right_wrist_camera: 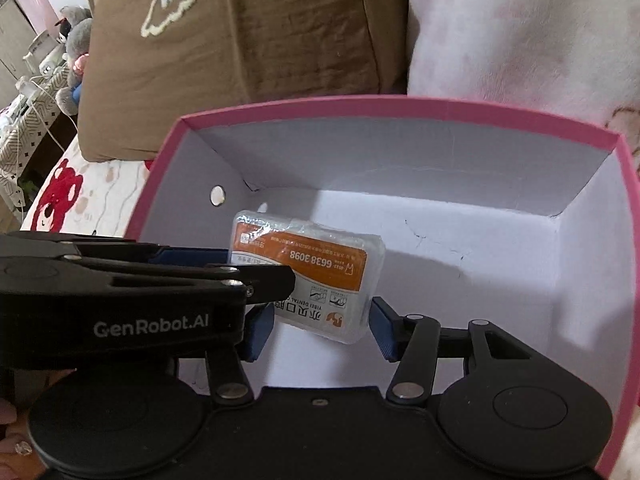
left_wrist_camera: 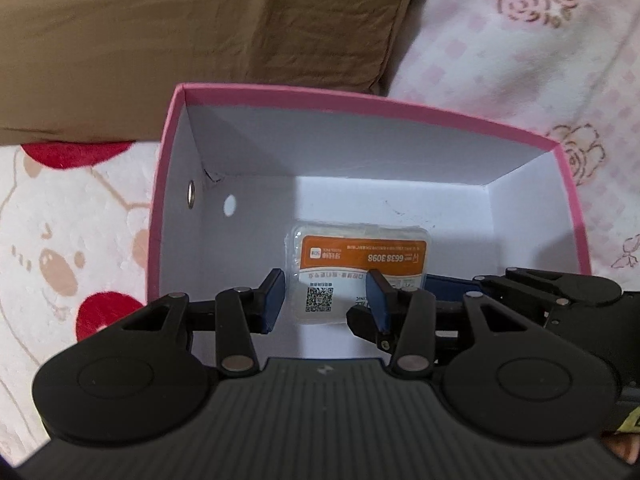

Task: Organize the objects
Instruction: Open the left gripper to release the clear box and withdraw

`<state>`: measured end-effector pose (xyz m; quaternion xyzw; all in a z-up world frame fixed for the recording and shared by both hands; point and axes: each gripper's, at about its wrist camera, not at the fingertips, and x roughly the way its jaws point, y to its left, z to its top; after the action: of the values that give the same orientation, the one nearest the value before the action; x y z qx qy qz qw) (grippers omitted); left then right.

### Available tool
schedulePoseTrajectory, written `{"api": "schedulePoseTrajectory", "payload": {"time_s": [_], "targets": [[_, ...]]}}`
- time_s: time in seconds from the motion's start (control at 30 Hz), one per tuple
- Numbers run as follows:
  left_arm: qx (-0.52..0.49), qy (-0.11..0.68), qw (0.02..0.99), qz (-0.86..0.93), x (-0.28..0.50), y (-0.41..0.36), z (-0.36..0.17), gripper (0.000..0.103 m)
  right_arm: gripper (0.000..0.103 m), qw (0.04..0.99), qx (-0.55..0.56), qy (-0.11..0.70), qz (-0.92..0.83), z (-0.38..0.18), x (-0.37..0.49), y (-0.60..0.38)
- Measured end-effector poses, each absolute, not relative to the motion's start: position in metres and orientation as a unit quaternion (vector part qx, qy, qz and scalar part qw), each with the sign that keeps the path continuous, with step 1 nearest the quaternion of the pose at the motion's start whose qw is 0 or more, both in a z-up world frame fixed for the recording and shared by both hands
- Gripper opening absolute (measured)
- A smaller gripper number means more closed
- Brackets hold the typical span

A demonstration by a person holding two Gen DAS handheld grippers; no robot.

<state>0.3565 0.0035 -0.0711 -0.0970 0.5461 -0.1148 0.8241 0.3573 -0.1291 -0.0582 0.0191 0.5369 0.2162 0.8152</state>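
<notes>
A pink box (left_wrist_camera: 360, 100) (right_wrist_camera: 400, 102) with a white inside stands open on the bed. On its floor lies a clear plastic packet (left_wrist_camera: 360, 252) (right_wrist_camera: 320, 264) with an orange label and a QR code. My left gripper (left_wrist_camera: 326, 302) (right_wrist_camera: 260, 268) hangs inside the box with its blue pads apart. The packet shows between and beyond them, and the right pad covers part of it. My right gripper (right_wrist_camera: 320, 332) straddles the packet's near end, its pads close to the sides. I see no firm contact. In the left wrist view its pads (left_wrist_camera: 448, 282) come in from the right.
A brown pillow (left_wrist_camera: 160, 40) (right_wrist_camera: 240, 40) lies behind the box. Pink floral bedding (left_wrist_camera: 520, 60) spreads to the right, and a bear-print sheet (left_wrist_camera: 60, 240) to the left. A grey stuffed toy (right_wrist_camera: 76, 32) and a cluttered side table sit far left.
</notes>
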Motion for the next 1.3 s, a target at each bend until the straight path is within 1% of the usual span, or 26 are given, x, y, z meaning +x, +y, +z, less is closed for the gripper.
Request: {"api": "schedulePoseTrajectory", "payload": {"time_s": [0.13, 0.23, 0.33, 0.5, 0.7, 0.77, 0.8, 0.87, 0.9, 0.97, 1.1, 1.17, 1.3], "targets": [[-0.1, 0.551, 0.82, -0.116, 0.363, -0.001, -0.08, 0.043, 0.057, 0.814, 0.015, 0.547, 0.196, -0.067, 0.361, -0.127], [-0.104, 0.553, 0.82, -0.107, 0.366, -0.002, -0.086, 0.041, 0.057, 0.811, 0.011, 0.553, 0.19, -0.072, 0.366, -0.125], [-0.105, 0.558, 0.817, -0.099, 0.369, -0.002, -0.089, 0.041, 0.057, 0.812, 0.01, 0.552, 0.188, -0.074, 0.371, -0.124], [-0.094, 0.547, 0.827, -0.09, 0.371, -0.007, -0.09, 0.041, 0.057, 0.807, 0.021, 0.56, 0.186, -0.075, 0.377, -0.123], [-0.098, 0.54, 0.831, -0.092, 0.366, -0.004, -0.089, 0.04, 0.057, 0.813, 0.022, 0.551, 0.188, -0.074, 0.377, -0.122], [-0.09, 0.53, 0.838, -0.095, 0.36, -0.005, -0.084, 0.047, 0.058, 0.814, 0.003, 0.545, 0.199, -0.073, 0.376, -0.122], [-0.082, 0.525, 0.842, -0.098, 0.357, -0.005, -0.08, 0.048, 0.059, 0.818, -0.008, 0.539, 0.201, -0.069, 0.374, -0.123], [-0.054, 0.507, 0.853, -0.111, 0.348, -0.008, -0.068, 0.049, 0.068, 0.825, -0.021, 0.523, 0.213, -0.059, 0.365, -0.128], [-0.046, 0.499, 0.858, -0.115, 0.343, -0.008, -0.062, 0.05, 0.07, 0.826, -0.025, 0.518, 0.222, -0.053, 0.36, -0.132], [-0.039, 0.492, 0.861, -0.125, 0.334, -0.007, -0.048, 0.054, 0.07, 0.83, -0.032, 0.506, 0.232, -0.04, 0.347, -0.14], [-0.022, 0.484, 0.863, -0.14, 0.314, -0.006, -0.024, 0.056, 0.07, 0.841, -0.038, 0.482, 0.244, -0.017, 0.319, -0.157], [-0.032, 0.486, 0.86, -0.152, 0.306, -0.002, -0.015, 0.061, 0.07, 0.849, -0.043, 0.469, 0.242, -0.009, 0.306, -0.163], [-0.05, 0.489, 0.855, -0.167, 0.287, 0.002, 0.0, 0.061, 0.071, 0.861, -0.048, 0.445, 0.243, 0.012, 0.279, -0.177]]}}
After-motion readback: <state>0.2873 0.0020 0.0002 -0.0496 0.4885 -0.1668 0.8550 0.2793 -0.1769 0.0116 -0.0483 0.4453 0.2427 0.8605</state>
